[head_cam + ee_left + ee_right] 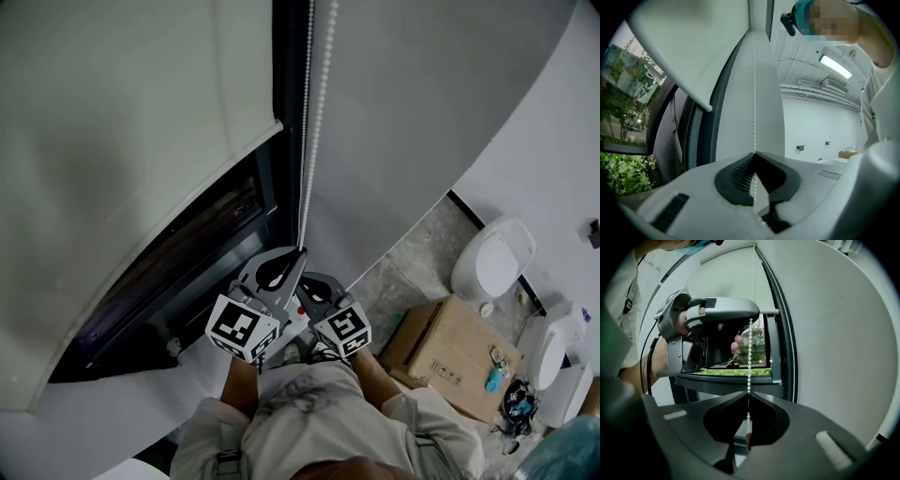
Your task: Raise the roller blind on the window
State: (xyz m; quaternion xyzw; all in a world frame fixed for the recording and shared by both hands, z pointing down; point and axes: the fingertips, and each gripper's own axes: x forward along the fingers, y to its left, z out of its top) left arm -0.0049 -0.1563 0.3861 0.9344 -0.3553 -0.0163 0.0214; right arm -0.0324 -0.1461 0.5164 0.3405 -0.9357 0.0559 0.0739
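White walls (450, 94) fill most of the head view, with a speckled floor (422, 253) at the lower right, where a cardboard box (450, 361) stands. The roller blind (122, 141) covers the upper left of the frame. Its bottom edge slants from the upper centre down toward the lower left, and a strip of the dark window (187, 253) shows beneath it. In the left gripper view, green bushes show through the glass at the left edge.

The bead chain (322, 94) hangs from the top centre, just to the right of the blind's edge, down to the two grippers at the middle of the frame.

The left gripper (753, 153) is clenched on the chain. Its jaw tips meet, and the beads drop straight into the point where they touch and show again in the hollow between the dark pads below.

The right gripper (748, 393) is likewise clamped on the same chain, which enters where its tips meet. Its own view shows the left gripper higher up the chain, in the upper left of that frame, with the beads running straight between the two.
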